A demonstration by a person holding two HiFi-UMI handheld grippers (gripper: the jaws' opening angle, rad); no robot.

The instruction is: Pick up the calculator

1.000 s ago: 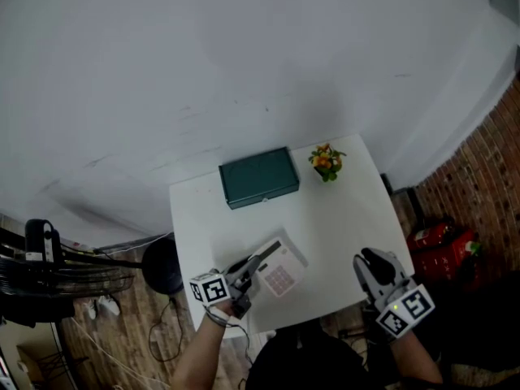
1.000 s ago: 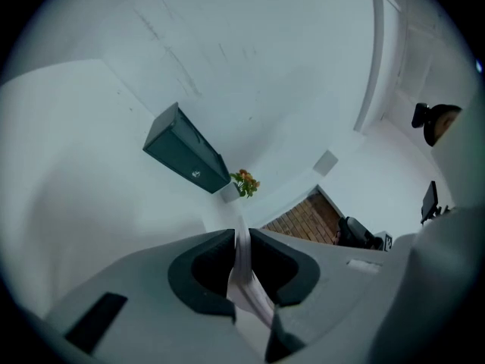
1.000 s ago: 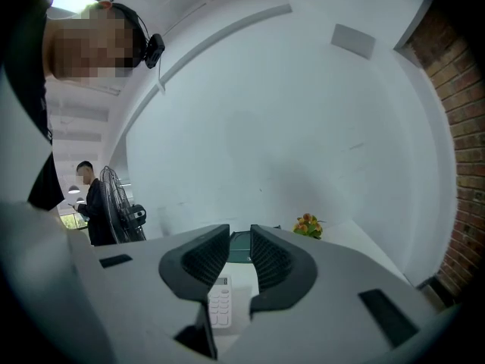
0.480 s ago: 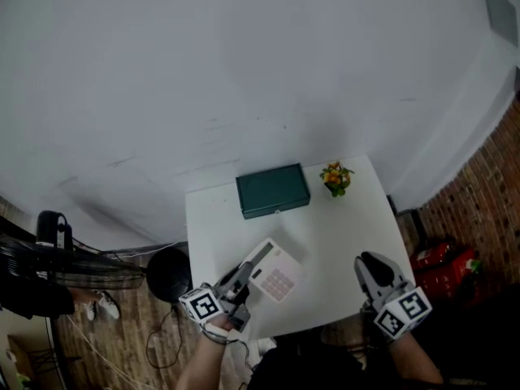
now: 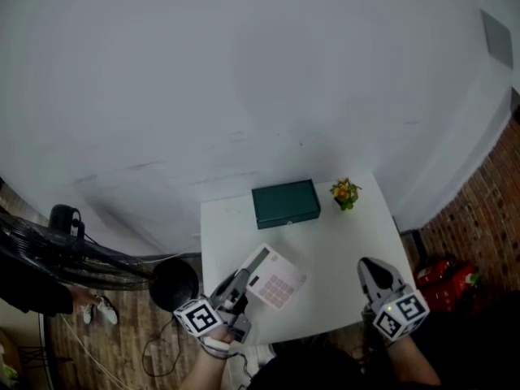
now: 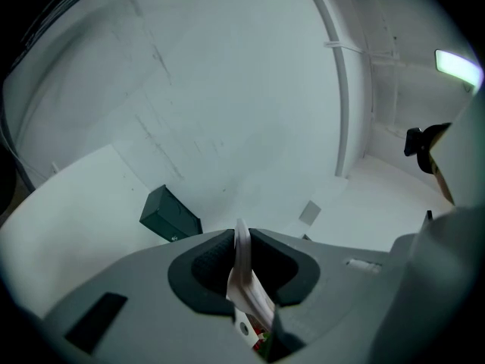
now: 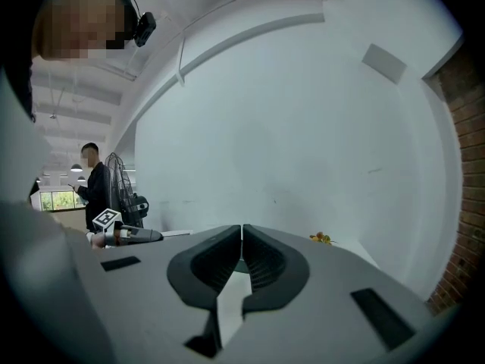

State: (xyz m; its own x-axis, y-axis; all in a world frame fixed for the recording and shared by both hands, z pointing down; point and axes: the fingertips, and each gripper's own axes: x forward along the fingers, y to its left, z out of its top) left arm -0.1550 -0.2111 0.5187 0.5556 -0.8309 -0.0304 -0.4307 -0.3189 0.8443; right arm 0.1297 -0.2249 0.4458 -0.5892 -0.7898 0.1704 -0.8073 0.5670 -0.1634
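Precariously, the left gripper (image 5: pixel 237 283) clamps the calculator (image 5: pixel 275 278) by one edge at lower centre; it could pivot loose onto the table (image 5: pixel 345 234). The right gripper (image 5: pixel 370 267) sits clenched, empty.

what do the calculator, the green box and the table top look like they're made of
The calculator: likely plastic, matte off-white casing with pinkish keys. The green box: probably painted metal, given its even dark green coat, crisp edges and small front fitting; plastic cannot be ruled out. The table: smooth plain white top, perhaps laminate or painted board; no grain shows.
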